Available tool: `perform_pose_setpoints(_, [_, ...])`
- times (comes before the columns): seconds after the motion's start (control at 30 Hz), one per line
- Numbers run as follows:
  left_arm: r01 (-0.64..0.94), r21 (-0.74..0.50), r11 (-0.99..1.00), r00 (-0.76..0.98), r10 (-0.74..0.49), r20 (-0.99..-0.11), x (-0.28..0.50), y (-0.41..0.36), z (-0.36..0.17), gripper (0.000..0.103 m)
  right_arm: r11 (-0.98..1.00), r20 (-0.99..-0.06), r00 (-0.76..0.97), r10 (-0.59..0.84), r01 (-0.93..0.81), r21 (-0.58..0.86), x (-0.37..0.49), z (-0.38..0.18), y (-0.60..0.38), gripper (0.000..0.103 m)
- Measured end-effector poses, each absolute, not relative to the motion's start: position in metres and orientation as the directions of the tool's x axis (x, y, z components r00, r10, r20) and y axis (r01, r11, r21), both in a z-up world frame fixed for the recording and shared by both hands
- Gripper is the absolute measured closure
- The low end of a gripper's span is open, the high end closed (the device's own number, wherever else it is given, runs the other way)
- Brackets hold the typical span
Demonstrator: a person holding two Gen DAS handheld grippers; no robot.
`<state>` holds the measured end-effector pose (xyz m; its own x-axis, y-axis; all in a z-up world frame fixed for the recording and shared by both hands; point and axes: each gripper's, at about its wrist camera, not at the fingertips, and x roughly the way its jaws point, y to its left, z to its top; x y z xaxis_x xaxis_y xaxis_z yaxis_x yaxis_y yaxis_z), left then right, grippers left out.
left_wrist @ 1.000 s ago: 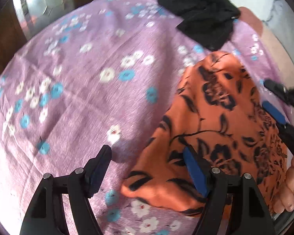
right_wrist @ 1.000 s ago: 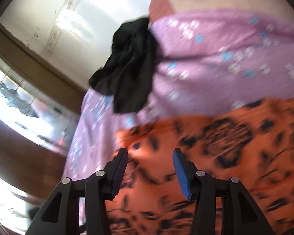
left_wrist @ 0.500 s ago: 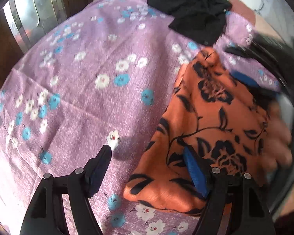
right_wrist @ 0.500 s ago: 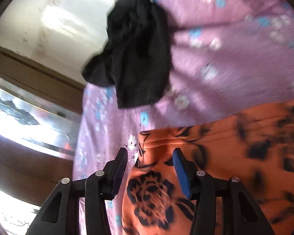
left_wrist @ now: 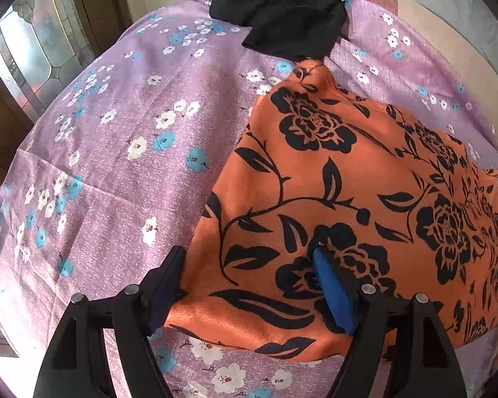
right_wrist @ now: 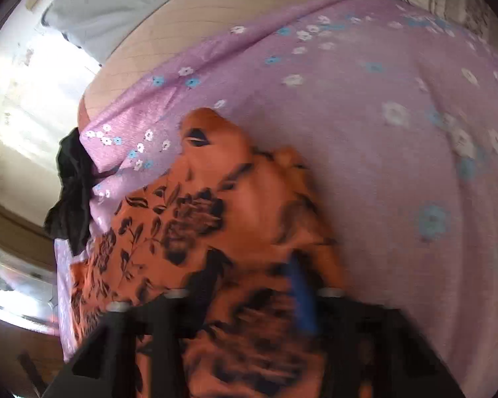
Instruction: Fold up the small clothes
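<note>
An orange garment with black flowers (left_wrist: 348, 199) lies partly folded on the purple floral sheet (left_wrist: 116, 132). My left gripper (left_wrist: 249, 265) is open, its fingers standing wide apart over the garment's near left edge, the left finger at the cloth's rim. In the right wrist view the same garment (right_wrist: 215, 215) lies under my right gripper (right_wrist: 245, 275), which is open with the cloth between and below its blurred fingers. The garment's far corner is peaked up.
A crumpled black garment (left_wrist: 289, 10) lies at the far edge of the sheet, and also shows in the right wrist view (right_wrist: 73, 192). Bare mattress (right_wrist: 182, 33) and pillows lie beyond the sheet. A wooden door with glass (left_wrist: 26, 53) stands at the left.
The right gripper has swung round from facing the black garment to the garment's other side and is still moving. The orange garment now lies spread wider. The left gripper sits closer over its edge.
</note>
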<state>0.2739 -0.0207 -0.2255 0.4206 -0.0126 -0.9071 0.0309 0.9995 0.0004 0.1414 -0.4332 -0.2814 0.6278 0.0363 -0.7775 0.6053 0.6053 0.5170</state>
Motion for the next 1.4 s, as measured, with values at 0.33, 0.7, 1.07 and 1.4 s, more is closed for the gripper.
perform_pose_setpoints(0.33, [0.038, -0.061, 0.997, 0.491, -0.072, -0.868, 0.273, -0.031, -0.209, 0.025, 0.735, -0.759, 0.649, -0.051, 0.539, 0.411, 0.241, -0.228, -0.432, 0.07])
perform_pose_setpoints(0.7, [0.08, 0.016, 0.997, 0.499, -0.026, -0.866, 0.281, -0.052, -0.216, 0.024, 0.702, -0.869, 0.429, -0.247, 0.698, 0.145, 0.272, -0.281, -0.469, 0.093])
perform_pose_setpoints(1.07, [0.149, 0.05, 0.988, 0.513, -0.034, -0.858, 0.269, -0.062, -0.212, 0.023, 0.775, -0.822, 0.565, -0.079, 0.553, 0.306, 0.175, -0.25, -0.418, 0.087])
perform_pose_setpoints(1.4, [0.192, 0.099, 0.976, 0.489, -0.007, -0.872, 0.266, -0.071, -0.222, 0.016, 0.814, -0.835, 0.547, -0.059, 0.511, 0.277, 0.156, -0.253, -0.388, 0.086])
